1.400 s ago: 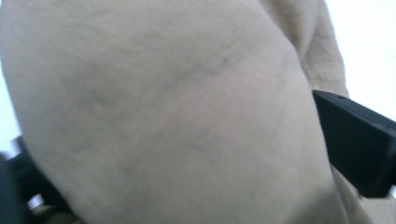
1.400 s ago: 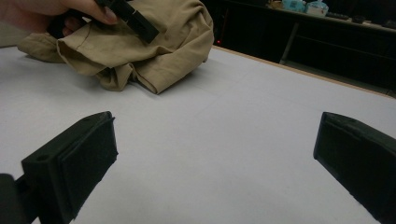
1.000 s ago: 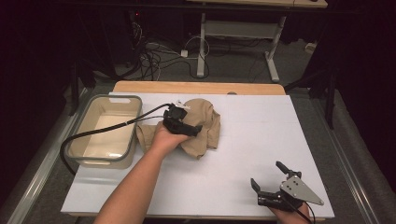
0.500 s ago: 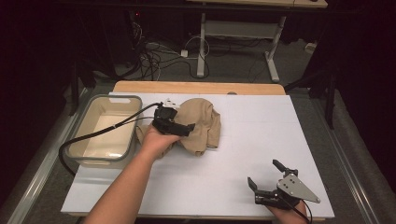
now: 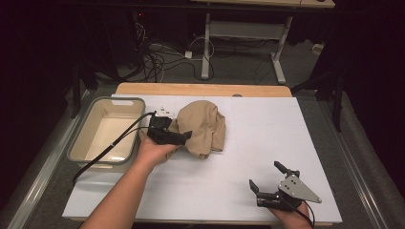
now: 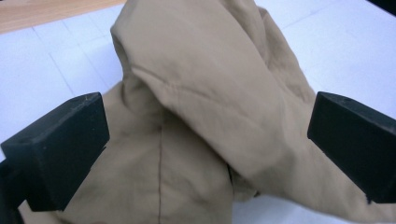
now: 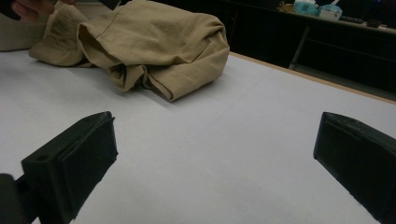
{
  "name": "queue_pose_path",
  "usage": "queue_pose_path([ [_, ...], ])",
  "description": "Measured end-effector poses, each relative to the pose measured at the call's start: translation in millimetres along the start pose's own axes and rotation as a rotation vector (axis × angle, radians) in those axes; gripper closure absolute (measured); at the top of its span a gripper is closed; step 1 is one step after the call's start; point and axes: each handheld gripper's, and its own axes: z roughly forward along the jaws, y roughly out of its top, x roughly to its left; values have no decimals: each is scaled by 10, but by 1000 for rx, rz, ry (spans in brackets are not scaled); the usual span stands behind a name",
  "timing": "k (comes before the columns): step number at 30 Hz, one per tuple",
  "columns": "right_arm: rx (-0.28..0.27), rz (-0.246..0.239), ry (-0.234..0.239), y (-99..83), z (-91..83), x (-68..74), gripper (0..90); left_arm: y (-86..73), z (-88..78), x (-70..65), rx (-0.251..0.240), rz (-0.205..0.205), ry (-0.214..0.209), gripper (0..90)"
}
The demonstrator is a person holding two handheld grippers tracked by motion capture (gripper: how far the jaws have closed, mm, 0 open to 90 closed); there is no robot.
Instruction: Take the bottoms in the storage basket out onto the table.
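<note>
My left gripper (image 5: 184, 137) has its jaws spread wide, one on each side of the tan cloth (image 5: 203, 126), and they have not closed on it; in the left gripper view the bunched fabric (image 6: 205, 116) bulges up between the two black jaws. I cannot tell whether the jaws touch the fabric. The cloth lies crumpled in a heap on the white surface (image 5: 267, 143), toward its far edge and left of the middle. Just beside my left hand (image 5: 155, 151), at the surface's left edge, sits a grey bin (image 5: 79, 143) with a pale inside, and the gripper's cable trails across its near corner. My right gripper (image 5: 271, 180) rests near the surface's near right corner, well apart from the cloth, its jaws wide apart and holding nothing. In the right gripper view, the cloth (image 7: 154, 42) lies far beyond those jaws.
</note>
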Motion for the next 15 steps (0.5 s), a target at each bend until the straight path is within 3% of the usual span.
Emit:
queue_pose_path([
  [12,8,-3,22,9,94,25,4,-211,-148,33,-29,-48,3,0],
  [15,9,-8,27,12,111,29,4,-285,-152,7,-25,-37,5,0],
])
